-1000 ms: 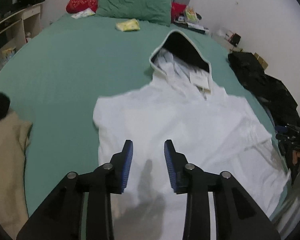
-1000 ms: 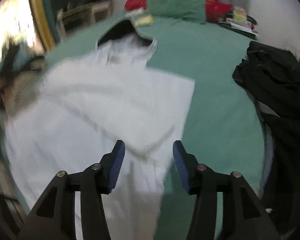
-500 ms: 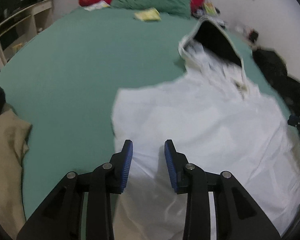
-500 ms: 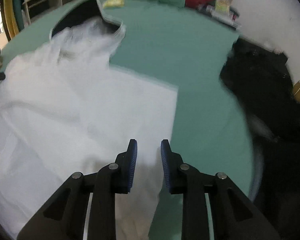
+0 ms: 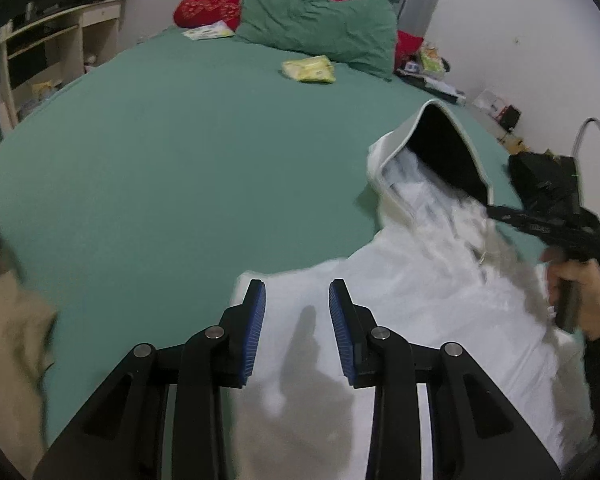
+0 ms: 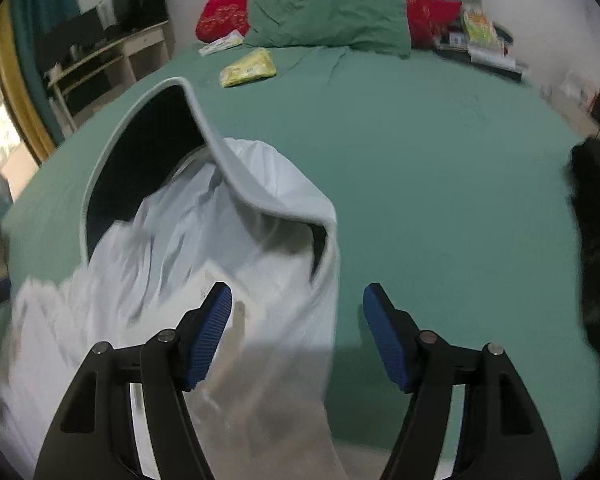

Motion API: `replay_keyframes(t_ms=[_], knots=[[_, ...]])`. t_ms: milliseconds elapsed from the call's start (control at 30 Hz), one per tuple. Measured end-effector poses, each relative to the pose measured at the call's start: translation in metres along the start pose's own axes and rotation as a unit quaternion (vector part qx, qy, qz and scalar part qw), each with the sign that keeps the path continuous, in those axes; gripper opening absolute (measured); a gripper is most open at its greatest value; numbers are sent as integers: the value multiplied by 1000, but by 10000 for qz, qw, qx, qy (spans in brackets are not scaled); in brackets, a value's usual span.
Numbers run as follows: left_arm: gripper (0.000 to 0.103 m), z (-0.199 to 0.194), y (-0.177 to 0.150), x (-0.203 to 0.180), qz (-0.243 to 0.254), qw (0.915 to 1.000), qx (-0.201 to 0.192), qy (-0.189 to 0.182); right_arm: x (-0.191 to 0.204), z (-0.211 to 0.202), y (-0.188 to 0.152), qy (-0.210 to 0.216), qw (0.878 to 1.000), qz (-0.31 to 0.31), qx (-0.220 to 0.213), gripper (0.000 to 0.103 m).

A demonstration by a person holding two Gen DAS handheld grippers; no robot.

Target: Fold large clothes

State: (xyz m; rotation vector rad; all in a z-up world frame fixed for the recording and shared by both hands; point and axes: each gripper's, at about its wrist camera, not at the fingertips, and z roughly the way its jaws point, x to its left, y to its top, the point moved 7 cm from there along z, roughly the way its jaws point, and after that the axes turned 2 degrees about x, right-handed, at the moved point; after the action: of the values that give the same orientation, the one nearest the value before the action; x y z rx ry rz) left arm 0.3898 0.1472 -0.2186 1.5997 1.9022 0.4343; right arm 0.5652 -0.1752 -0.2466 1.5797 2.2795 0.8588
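White hoodie [image 6: 188, 240] on a green bed [image 6: 440, 168], right hand-held gripper [image 6: 296, 308] above it.

The hand-held gripper's blue-padded jaws have just been opening and stand wide apart, gripping nothing; the hoodie's edge lies under the gap, the left pad over white cloth, the right over bare sheet. The hood [image 6: 140, 152] gapes dark toward the pillows. A green pillow [image 6: 332, 12] leans on a red one [image 6: 228, 4]; a yellow packet [image 6: 248, 67] lies near. Dark clothes [image 6: 596, 240] sit at right.

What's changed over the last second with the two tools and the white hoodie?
The right tool swung up to the hood end of the white hoodie, pinched narrow, and has just been opening, nothing gripped. The left tool slid toward the hoodie's left edge, gap unchanged. The hoodie stays flat on the bed.
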Motion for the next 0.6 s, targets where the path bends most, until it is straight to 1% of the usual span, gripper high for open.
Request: replay_keyframes(t_ms=[33,67,100,133,167,233,300,367,400,433,467,533,567,600], knots=[[35,5,6,-5,-12,10000,-25,-44,-3,8,1,105,9998,120,93,42],[35,9,11,-10,-8,10000,-60,-65,-5,15,1,163,9996,159,176,23],[35,13,16,-14,-11,9999,-95,-67,-7,18,1,134,9996,144,226,7],[35,17,22,-19,-45,9999,-147,-80,-8,16,0,110,9998,60,175,6],[35,22,26,-22,-65,9998,-166,-134,-5,12,-2,73,9998,-150,107,6],[35,30,34,-31,-67,9996,-172,-202,2,-2,-9,-351,9950,-930,-56,6],[35,38,41,-38,11,9998,-178,-103,10,-20,-22,-931,9769,-1909,-227,6],[35,44,50,-45,145,9997,-213,46,10,-31,-35,-1223,9608,-2470,-303,6],[35,47,55,-48,205,9994,-247,128,9,-37,-44,-1267,9532,-2726,-323,6],[35,51,62,-51,245,9991,-303,192,5,-43,-53,-1239,9490,-2883,-315,6],[35,55,68,-53,266,9989,-332,197,3,-45,-59,-1160,9477,-2959,-312,6],[35,62,80,-57,238,9989,-382,161,-5,-47,-73,-1036,9434,-3142,-235,6],[35,68,89,-60,197,9990,-403,86,-7,-49,-81,-912,9396,-3288,-257,6],[35,71,96,-62,172,9989,-442,34,-8,-50,-85,-905,9361,-3387,-276,6]])
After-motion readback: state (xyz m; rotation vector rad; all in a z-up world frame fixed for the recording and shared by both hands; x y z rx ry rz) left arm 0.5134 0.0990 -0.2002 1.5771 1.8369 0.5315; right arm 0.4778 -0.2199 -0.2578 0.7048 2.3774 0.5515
